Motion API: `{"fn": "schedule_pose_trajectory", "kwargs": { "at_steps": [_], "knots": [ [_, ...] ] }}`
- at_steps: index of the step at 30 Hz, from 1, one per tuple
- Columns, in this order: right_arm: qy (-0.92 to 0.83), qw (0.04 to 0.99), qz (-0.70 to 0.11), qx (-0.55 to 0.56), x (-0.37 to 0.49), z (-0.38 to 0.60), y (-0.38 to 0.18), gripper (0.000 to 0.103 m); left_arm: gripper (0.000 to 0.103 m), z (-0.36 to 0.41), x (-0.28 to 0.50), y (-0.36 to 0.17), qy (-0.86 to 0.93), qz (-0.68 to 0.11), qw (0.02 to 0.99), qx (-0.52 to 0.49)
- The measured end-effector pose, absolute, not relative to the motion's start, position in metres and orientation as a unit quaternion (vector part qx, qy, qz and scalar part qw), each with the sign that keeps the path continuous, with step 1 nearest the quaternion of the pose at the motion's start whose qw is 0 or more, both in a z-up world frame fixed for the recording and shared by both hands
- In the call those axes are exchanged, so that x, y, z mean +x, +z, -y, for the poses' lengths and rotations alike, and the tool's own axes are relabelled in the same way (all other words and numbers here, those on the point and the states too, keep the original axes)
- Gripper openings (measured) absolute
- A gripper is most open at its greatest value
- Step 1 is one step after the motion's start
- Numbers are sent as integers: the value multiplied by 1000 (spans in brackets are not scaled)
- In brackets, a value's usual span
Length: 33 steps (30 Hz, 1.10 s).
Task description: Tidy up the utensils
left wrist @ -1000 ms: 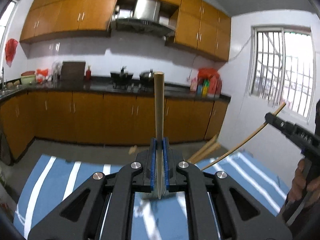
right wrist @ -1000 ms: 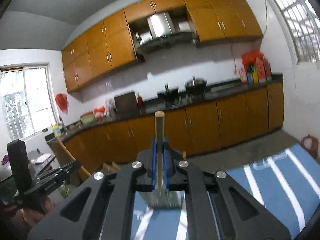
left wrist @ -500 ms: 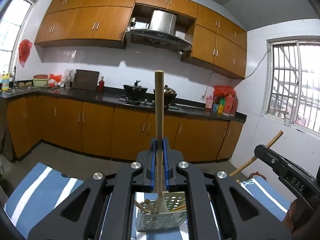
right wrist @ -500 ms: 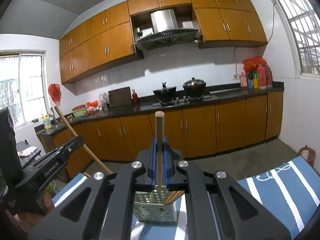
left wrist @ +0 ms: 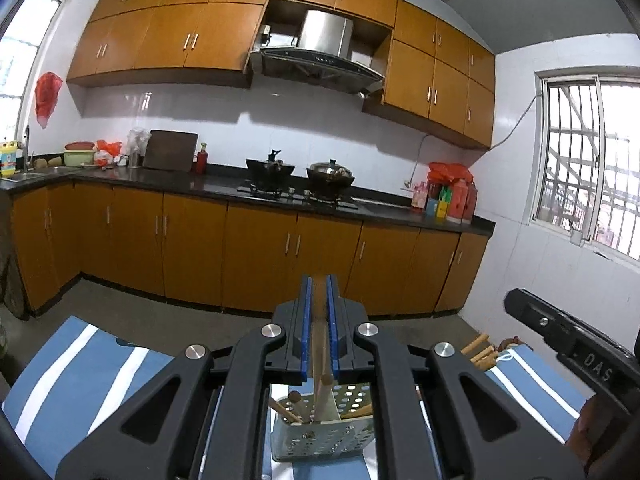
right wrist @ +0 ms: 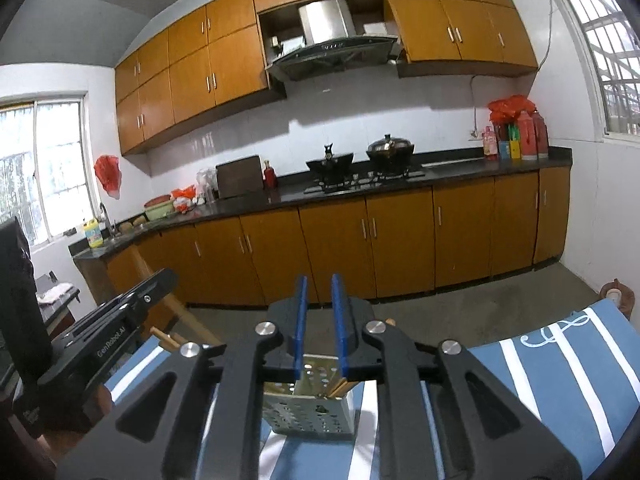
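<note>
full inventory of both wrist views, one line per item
utensil holder: 1, pale, perforated, on the cloth below both grippers
wooden utensils: several, tan, standing in the holder
loose wooden handles: a few, tan, on the cloth's far right edge
tablecloth: 1, blue with white stripes
pots: 2, dark, on the hob
cutting board: 1, dark brown, leaning on the wall
cabinets: orange-brown, above and below the counter
left gripper: black, blue pads, closed on a wooden stick
right gripper: black, blue pads, open, empty
</note>
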State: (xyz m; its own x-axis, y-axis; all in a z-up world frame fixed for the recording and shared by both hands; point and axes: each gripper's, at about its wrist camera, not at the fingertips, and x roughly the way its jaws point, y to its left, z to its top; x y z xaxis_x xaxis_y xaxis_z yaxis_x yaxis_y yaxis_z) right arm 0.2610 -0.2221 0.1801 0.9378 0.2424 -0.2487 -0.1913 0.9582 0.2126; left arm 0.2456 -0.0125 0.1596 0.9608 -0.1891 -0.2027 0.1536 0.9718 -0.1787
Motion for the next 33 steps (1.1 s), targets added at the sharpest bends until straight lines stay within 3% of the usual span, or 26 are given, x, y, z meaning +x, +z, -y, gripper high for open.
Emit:
{"fn": "schedule_pose_trajectory", "kwargs": {
  "at_steps": [4, 9, 10, 11, 13, 15, 18, 20, 23, 33],
  "knots": [
    [106, 982, -118, 99, 242, 233, 190, 19, 8, 0, 234, 172, -84, -97, 987, -97],
    [99, 985, -95, 101, 206, 244, 195, 37, 9, -20, 205, 184, -74, -85, 989, -97],
    [96, 986, -92, 100, 197, 246, 194, 44, 16, -22, 201, 184, -72, -86, 989, -95],
    [94, 986, -90, 100, 190, 248, 193, 51, 32, -27, 190, 184, -65, -86, 990, -91],
    [93, 987, -86, 99, 172, 250, 190, 60, 51, -32, 174, 181, -56, -84, 991, -85],
    [90, 988, -81, 93, 151, 249, 184, 70, 53, -40, 153, 177, -48, -85, 992, -75],
    [85, 991, -74, 78, 125, 245, 176, 88, 66, -46, 124, 170, -41, -89, 993, -63],
    [80, 992, -71, 65, 107, 240, 168, 97, 87, -49, 105, 164, -37, -88, 994, -56],
    [75, 993, -73, 45, 88, 231, 157, 99, 101, -49, 82, 154, -29, -85, 995, -48],
    [43, 992, -118, 7, 38, 213, 96, 99, 101, -29, 35, 101, -1, -110, 994, 23]
  ]
}}
